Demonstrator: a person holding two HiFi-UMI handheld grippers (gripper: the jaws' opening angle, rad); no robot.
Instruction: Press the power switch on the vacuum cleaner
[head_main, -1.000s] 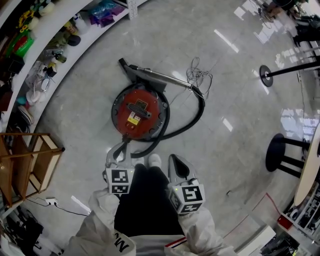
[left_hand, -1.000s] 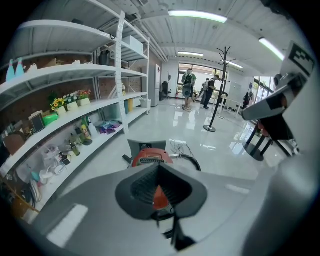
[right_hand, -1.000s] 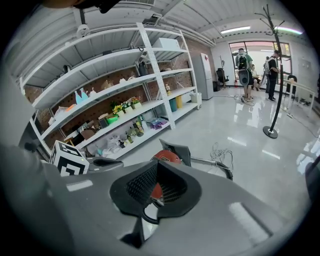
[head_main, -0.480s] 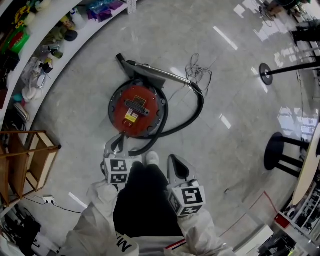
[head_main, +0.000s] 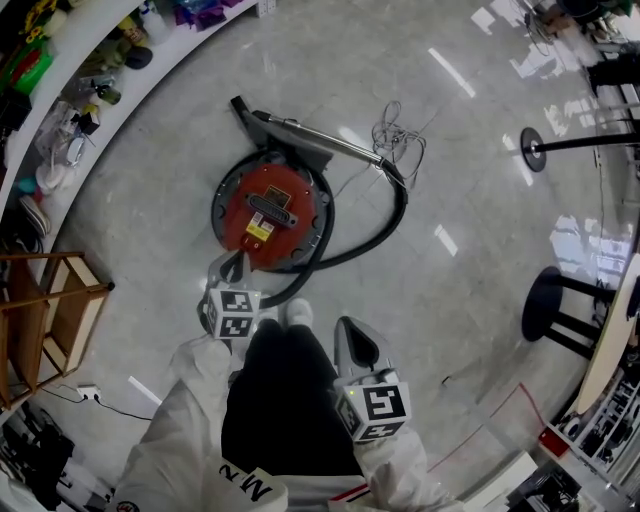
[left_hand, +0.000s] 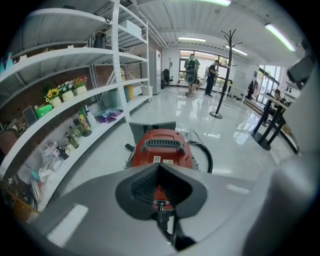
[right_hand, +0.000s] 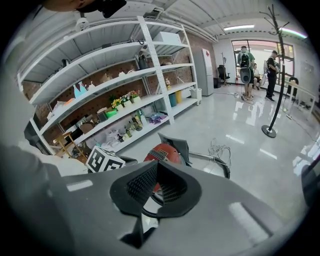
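Note:
A round red vacuum cleaner (head_main: 268, 215) stands on the pale floor, with a black handle across its top and a yellow label near its front. Its black hose (head_main: 385, 235) curls round the right side to a metal wand (head_main: 320, 140). My left gripper (head_main: 228, 272) is shut and empty, its tip just short of the vacuum's near edge. In the left gripper view the vacuum (left_hand: 162, 147) fills the space just beyond the closed left gripper (left_hand: 159, 167). My right gripper (head_main: 352, 335) hangs further back, shut and empty; its view shows the vacuum (right_hand: 162, 151) past the right gripper (right_hand: 156, 165). I cannot make out the switch.
Curved white shelves (head_main: 90, 60) with small goods run along the left. A wooden stool (head_main: 50, 310) stands at the left edge, a black stool (head_main: 560, 310) at the right, a stand's round base (head_main: 532, 150) beyond. A loose cord (head_main: 398, 140) lies by the wand.
My left gripper has moved forward toward the vacuum's near edge. The right gripper has stayed roughly where it was. Both remain shut.

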